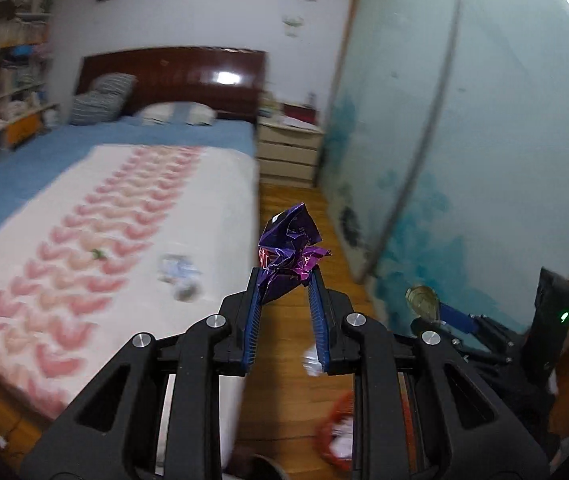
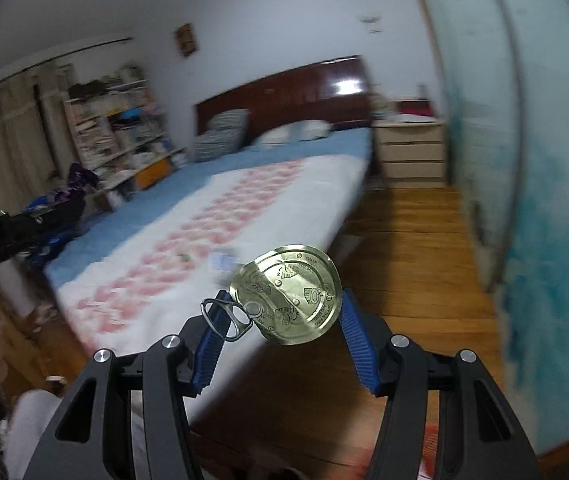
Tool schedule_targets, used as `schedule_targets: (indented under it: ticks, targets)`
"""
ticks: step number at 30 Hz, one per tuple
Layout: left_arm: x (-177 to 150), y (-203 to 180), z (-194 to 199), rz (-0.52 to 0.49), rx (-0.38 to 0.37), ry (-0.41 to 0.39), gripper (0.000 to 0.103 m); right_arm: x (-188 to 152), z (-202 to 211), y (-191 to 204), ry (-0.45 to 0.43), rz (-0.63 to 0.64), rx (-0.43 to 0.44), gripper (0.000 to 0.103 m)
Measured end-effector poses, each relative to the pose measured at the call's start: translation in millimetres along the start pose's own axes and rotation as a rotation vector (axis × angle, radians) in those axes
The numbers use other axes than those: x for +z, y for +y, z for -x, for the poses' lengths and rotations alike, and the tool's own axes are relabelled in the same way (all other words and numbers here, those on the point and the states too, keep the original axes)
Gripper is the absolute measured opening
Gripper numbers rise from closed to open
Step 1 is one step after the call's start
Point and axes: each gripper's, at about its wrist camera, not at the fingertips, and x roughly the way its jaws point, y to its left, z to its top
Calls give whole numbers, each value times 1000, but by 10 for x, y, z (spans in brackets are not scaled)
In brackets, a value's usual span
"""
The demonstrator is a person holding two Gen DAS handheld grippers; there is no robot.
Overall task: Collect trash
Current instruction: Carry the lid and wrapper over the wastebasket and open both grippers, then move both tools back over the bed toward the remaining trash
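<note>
Left gripper (image 1: pixel 284 276) is clamped on a crumpled purple wrapper (image 1: pixel 290 250), held above the wooden floor (image 1: pixel 284 328) beside the bed (image 1: pixel 124 216). Right gripper (image 2: pixel 284 312) pinches a gold can lid (image 2: pixel 290 294) by its edges.

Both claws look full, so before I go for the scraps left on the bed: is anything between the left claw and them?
Yes. The left claw is shut on a crumpled purple wrapper, filling its jaws. The scraps lie on the white-and-pink bedspread, down-left of it, with nothing else between. The right claw grips a gold can lid.
</note>
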Motion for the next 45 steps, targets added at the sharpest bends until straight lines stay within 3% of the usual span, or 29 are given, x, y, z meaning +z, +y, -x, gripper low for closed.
schedule_targets:
  ticks: [4,7,9,11,13,15,18,20,28,34,37,40,45]
  targets:
    - [-244,-584,-463,-43,-76,86,23,-450,158,-674,96,-76,-124,56]
    - [-612,-908,-1045,-43,-149,208,23,-867,106,-1093,191,-149,-184,56]
    - [-1045,-1077,-1542,-3,-213,321,23,-1141,23,-1397,268,-243,-211,56]
    - [-1330,-1208,-1883,1,-179,479,23,-1331,-62,-1587,314,-329,-207,56]
    - [-1415,-1320,-2044,-16,-228,538,23,-1489,-147,-1729,348,-386,-210,56]
    - [-1453,-1441,-2162,-118,-194,541,23,-1567,-199,-1808,361,-421,-206,56]
    - [-1519,-1483,-2342,-149,-216,594,23,-1610,-274,-1842,369,-459,-194,56]
    - [-1571,-1508,-2421,-185,-189,615,23,-1594,-380,-1821,369,-461,-185,56]
    - [-1783,-1544,-2579,-168,-167,693,23,-1712,-675,-1754,416,-477,-176,56]
    - [-1785,-1541,-2609,-150,-167,708,23,-1697,-699,-1791,420,-493,-179,57]
    - [-1803,-1602,-2619,-168,-175,711,32,-1723,-638,-1873,413,-513,-201,66]
    - [-1849,-1611,-2623,-180,-168,716,57,-1771,-555,-1940,409,-535,-216,69]
    - [-1835,-1575,-2619,-149,-162,726,65,-1867,-457,-1976,428,-535,-234,73]
